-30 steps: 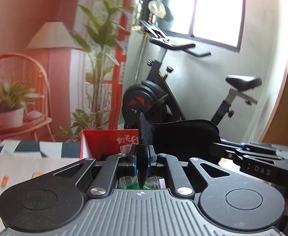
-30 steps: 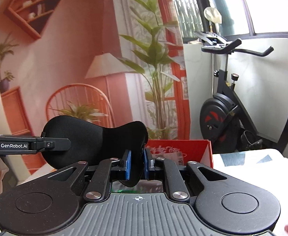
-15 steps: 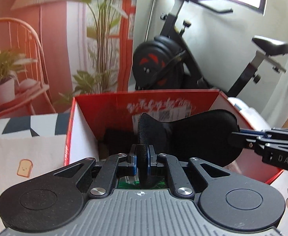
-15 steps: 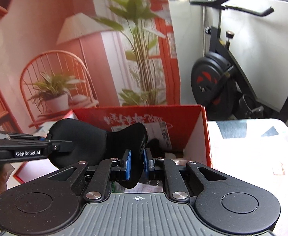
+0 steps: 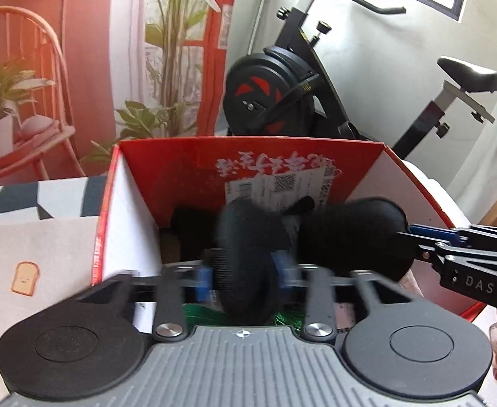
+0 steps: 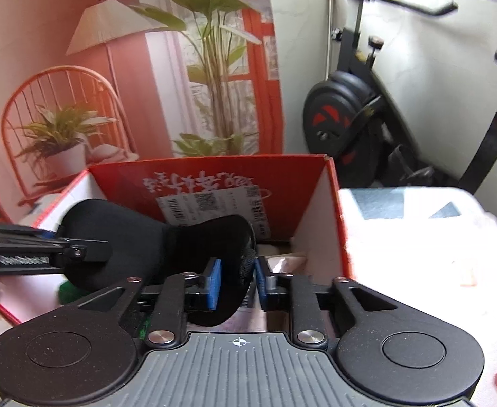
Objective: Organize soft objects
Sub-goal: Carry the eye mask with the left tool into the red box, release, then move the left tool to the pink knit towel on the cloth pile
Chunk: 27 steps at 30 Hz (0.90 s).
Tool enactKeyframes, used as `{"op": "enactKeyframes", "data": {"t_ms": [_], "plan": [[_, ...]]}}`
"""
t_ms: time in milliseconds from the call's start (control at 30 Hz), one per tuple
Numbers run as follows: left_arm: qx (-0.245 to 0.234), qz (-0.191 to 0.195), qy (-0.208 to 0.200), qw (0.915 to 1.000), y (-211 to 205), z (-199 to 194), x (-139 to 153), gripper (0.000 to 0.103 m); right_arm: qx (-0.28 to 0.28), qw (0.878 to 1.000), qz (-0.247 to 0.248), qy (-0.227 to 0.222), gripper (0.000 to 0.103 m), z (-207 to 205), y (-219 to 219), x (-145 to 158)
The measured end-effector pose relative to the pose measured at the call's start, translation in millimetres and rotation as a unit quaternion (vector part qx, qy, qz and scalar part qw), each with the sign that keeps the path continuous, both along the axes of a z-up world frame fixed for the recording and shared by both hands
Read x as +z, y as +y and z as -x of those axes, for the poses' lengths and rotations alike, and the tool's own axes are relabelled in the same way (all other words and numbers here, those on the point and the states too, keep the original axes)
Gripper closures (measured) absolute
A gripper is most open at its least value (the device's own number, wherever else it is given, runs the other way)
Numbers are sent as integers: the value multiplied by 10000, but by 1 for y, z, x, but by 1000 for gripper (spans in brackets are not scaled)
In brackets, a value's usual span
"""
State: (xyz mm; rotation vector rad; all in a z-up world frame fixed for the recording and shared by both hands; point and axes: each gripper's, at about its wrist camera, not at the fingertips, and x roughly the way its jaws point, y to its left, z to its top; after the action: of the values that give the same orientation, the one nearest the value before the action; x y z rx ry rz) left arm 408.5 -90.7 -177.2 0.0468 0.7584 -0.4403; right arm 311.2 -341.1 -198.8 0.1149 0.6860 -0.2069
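White lettering "DAS" is legible on the black body of the right gripper (image 5: pixel 406 235) in the left wrist view; the lettering on the left gripper (image 6: pixel 89 252) in the right wrist view is too blurred to read. The open red cardboard box (image 5: pixel 316 147) carries inverted white Chinese script, not legible, and a white shipping label with QR codes and barcodes (image 6: pixel 211 207). The black padded fabric sleep mask (image 6: pixel 129 237) hangs over the box interior. In the right wrist view the blue pads (image 6: pixel 213 283) stand apart, the mask's end lying between them, touching at most the left one: released. In the left wrist view the left gripper's jaws are likewise spread, motion-blurred, around the mask's other end.
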Motion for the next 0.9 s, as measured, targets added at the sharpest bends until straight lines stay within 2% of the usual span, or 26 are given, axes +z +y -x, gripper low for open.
{"op": "enactKeyframes", "data": {"t_ms": [133, 400, 567, 633, 733, 900], "plan": [[90, 70, -219, 9997, 7, 10, 11, 31, -74, 9994, 283, -169, 56, 11, 4, 5], [-59, -48, -791, 9968, 20, 62, 34, 27, 92, 9978, 118, -639, 46, 52, 18, 20], [-123, 42, -958, 9953, 36, 106, 39, 27, 144, 9955, 116, -926, 26, 91, 35, 25], [-98, 118, -955, 9953, 44, 123, 37, 27, 106, 9946, 145, -1018, 12, 108, 42, 24], [-36, 267, -909, 9955, 56, 145, 30, 27, 62, 9929, 112, -1184, 9, 134, 52, 22], [227, 432, -704, 9963, 73, 177, 9, 29, 89, 9932, 30, -1164, 7, 166, 73, 5]]}}
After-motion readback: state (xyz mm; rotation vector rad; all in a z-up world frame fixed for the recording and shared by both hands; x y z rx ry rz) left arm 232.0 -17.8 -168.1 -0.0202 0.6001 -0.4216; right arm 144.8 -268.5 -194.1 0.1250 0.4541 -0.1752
